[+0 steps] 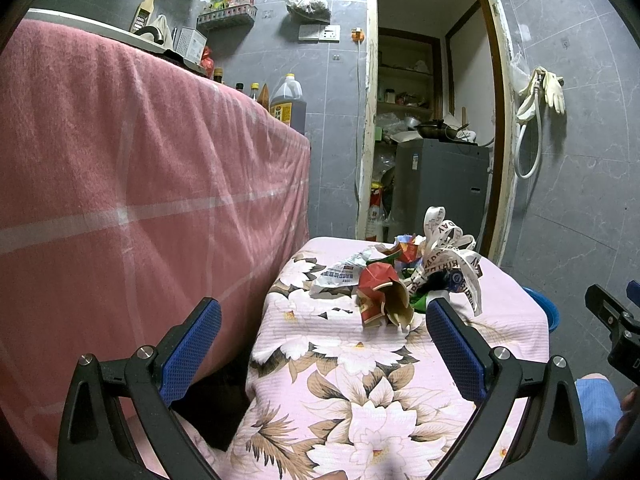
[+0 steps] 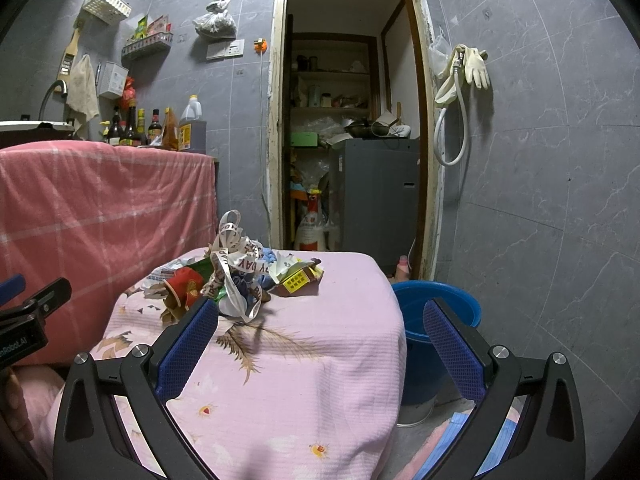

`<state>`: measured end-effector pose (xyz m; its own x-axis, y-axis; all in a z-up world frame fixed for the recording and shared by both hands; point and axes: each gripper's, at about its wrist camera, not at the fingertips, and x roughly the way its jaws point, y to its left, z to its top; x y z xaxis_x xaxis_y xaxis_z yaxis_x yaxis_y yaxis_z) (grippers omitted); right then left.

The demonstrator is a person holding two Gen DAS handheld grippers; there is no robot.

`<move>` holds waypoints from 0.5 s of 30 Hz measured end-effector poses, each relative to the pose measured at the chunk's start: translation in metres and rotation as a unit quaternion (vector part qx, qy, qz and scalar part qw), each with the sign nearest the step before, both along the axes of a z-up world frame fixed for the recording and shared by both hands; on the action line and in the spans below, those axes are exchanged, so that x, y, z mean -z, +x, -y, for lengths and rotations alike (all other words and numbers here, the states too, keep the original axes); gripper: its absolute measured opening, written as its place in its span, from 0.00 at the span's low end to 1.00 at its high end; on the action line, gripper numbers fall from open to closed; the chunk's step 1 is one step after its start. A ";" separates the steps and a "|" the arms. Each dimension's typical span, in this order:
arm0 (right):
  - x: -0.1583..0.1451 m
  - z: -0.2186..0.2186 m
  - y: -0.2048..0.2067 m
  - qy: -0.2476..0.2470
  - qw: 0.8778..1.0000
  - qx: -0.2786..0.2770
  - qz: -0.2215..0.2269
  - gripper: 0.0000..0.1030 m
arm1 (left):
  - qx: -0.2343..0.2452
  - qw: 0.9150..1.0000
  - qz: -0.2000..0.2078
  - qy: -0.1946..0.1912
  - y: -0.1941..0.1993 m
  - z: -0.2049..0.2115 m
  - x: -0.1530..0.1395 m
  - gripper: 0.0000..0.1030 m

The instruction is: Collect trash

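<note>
The trash pile (image 1: 404, 276) sits in a heap at the far end of the surface (image 2: 320, 360), which has a pink flowery cloth on it. In the pile there is a red paper cup (image 1: 382, 296) lying on its side, a curly white ribbon (image 2: 234, 256) with letters on it, a crumpled paper (image 1: 340, 274) and a brown wrapper with a yellow label (image 2: 298, 278). A blue bucket (image 2: 438, 312) stands on the floor just past the right edge of the surface, and that looks like the place for the trash. The left gripper (image 1: 324, 344) has its fingers spread wide and holds nothing; the cup is a little ahead of them, close to the right finger. The right gripper (image 2: 320, 344) also has its fingers spread wide and empty; the ribbon is just in front of its left finger, and the bucket is behind its right finger. To do this step well, I think it is best to pick one piece at the near edge of the pile, like the cup, move forward until it sits between the fingers, then squeeze gently so the loose ribbon does not drag along
</note>
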<state>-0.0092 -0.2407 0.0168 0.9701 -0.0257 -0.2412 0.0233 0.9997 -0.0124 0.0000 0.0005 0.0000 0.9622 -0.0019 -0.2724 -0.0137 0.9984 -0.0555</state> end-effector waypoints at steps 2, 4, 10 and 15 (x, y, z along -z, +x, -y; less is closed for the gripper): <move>0.000 0.000 0.000 0.000 1.000 0.000 0.000 1.00 | 0.000 1.000 0.000 0.000 0.000 0.000 0.000 0.97; 0.000 0.000 0.000 0.000 1.000 0.000 0.000 1.00 | 0.000 1.000 0.000 0.000 0.000 0.000 0.000 0.97; 0.002 -0.002 0.001 0.001 1.000 -0.001 -0.002 1.00 | 0.000 1.000 -0.001 0.000 0.000 0.000 0.000 0.97; 0.002 -0.002 0.002 0.003 1.000 -0.002 -0.003 1.00 | -0.001 1.000 -0.002 -0.001 0.000 0.000 0.000 0.97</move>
<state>-0.0077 -0.2391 0.0149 0.9688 -0.0204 -0.2471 0.0194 0.9998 -0.0062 0.0004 0.0006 0.0000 0.9608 0.0000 -0.2772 -0.0163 0.9983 -0.0567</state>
